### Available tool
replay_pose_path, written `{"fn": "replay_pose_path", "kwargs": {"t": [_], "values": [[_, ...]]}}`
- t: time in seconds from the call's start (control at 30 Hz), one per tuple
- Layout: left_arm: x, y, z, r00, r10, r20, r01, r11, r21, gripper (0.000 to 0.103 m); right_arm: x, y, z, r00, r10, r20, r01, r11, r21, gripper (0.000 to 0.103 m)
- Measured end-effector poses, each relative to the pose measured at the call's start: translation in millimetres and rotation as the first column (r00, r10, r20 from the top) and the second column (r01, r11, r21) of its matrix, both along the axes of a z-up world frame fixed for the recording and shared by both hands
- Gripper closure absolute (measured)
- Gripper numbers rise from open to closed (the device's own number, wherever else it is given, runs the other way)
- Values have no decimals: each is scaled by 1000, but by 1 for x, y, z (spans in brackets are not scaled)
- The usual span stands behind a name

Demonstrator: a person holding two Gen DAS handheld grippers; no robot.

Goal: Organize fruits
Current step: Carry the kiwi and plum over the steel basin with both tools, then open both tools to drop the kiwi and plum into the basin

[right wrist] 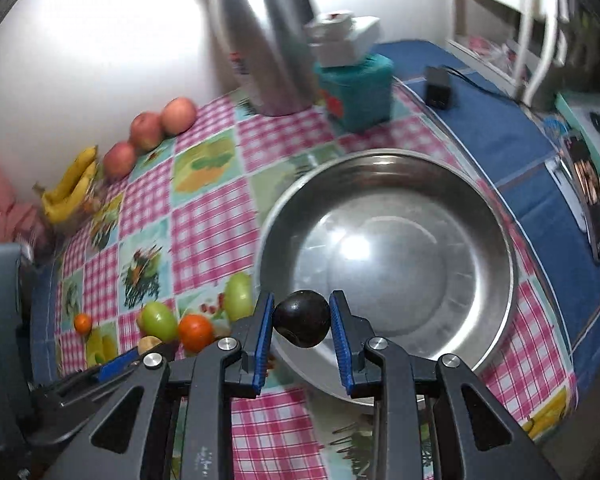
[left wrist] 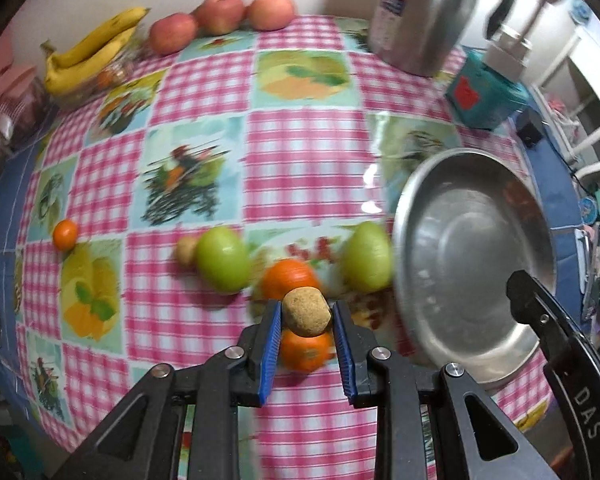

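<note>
My left gripper (left wrist: 307, 312) is shut on a small brown round fruit (left wrist: 306, 311), held above two oranges (left wrist: 290, 280) on the checked tablecloth. Two green fruits (left wrist: 222, 259) lie left and right of it, with a small brownish fruit (left wrist: 186, 250) beside the left one. The steel bowl (left wrist: 476, 264) sits to the right, holding nothing. My right gripper (right wrist: 303, 316) is shut on a dark, nearly black round fruit (right wrist: 303, 318) over the near rim of the steel bowl (right wrist: 388, 256). The left gripper's fingers (right wrist: 116, 366) show at lower left there.
Bananas (left wrist: 90, 50) and three red apples (left wrist: 220, 14) line the far edge by the wall. A steel thermos jug (left wrist: 420, 12) and a teal box (left wrist: 486, 92) stand behind the bowl. A tiny orange (left wrist: 65, 234) lies at the left. A black adapter (right wrist: 438, 88) sits on the blue cloth.
</note>
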State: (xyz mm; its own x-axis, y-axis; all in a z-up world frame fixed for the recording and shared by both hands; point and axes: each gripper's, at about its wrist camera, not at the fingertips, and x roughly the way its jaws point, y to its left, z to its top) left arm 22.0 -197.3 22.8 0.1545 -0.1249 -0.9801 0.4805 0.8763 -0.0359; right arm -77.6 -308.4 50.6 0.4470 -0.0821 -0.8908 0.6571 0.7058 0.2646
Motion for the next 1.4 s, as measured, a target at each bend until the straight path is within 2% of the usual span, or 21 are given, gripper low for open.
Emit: {"fn": "replay_pose_path", "kwargs": {"t": [0.23, 0.43, 0.67, 1.17, 1.27, 1.33, 1.4], "values": [[-21, -46, -3, 996, -92, 19, 92, 996, -22, 75, -18, -34, -7, 995, -92, -30, 92, 996, -1, 73], [-26, -67, -15, 993, -116, 10, 117, 993, -25, 74, -27, -52, -14, 989, -140, -52, 140, 990, 0, 73], [-31, -80, -27, 991, -130, -4, 130, 991, -21, 74, -29, -63, -26, 983, -160, -91, 161, 987, 9, 73], [-30, -83, -27, 989, -150, -4, 149, 988, -25, 73, -35, -71, -26, 978, -184, -95, 183, 983, -19, 73], [-29, -82, -27, 989, -149, -16, 149, 988, -34, 66, -35, -72, -25, 979, -181, -88, 181, 983, -13, 73], [-27, -81, -26, 990, -142, -8, 142, 990, -22, 56, -34, -71, -24, 982, -172, -82, 171, 985, -21, 71], [-26, -79, -25, 991, -133, -3, 133, 991, -20, 53, -33, -70, -22, 983, -165, -77, 163, 986, -33, 67]]}}
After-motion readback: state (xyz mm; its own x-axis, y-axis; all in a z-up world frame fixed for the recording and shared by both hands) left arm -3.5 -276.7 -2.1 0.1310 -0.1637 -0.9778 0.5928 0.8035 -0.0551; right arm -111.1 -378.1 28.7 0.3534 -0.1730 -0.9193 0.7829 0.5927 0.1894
